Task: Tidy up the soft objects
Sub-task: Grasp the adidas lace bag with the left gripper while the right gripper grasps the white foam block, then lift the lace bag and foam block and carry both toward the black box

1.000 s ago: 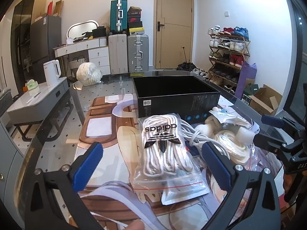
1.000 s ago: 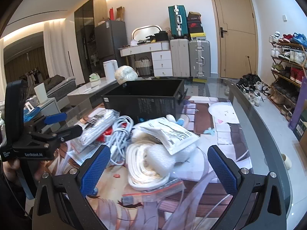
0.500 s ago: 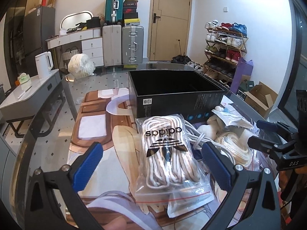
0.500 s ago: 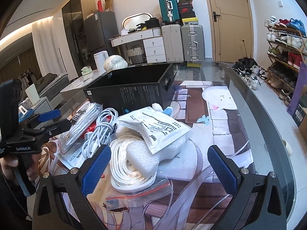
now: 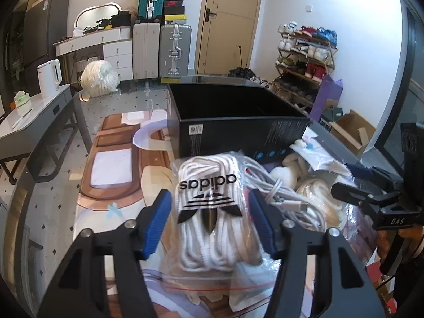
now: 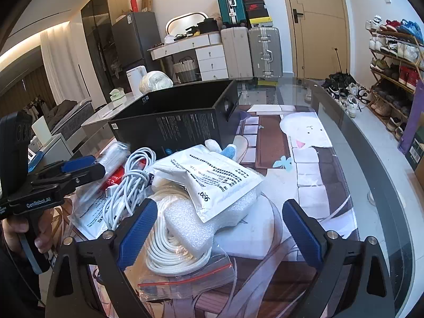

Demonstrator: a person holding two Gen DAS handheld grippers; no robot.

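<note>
A clear zip bag of white adidas laces (image 5: 212, 212) lies on the glass table in front of an open black box (image 5: 233, 116). My left gripper (image 5: 209, 222) has closed in around this bag, its blue pads at both sides of it. My right gripper (image 6: 217, 228) is open over a coil of white rope in a bag (image 6: 172, 249), a white foam piece (image 6: 196, 228) and a printed white pouch (image 6: 212, 177). White cables (image 6: 129, 185) lie to the left. The black box also shows in the right wrist view (image 6: 175, 119).
A printed mat (image 6: 304, 159) covers the table's middle. The curved glass table edge (image 6: 384, 172) runs on the right. A white bundle (image 5: 99, 78) sits at the far left corner. Suitcases, drawers and a shoe rack stand behind.
My left gripper moved forward onto the adidas lace bag and its fingers narrowed around it. My right gripper moved closer over the rope and foam pile, still open.
</note>
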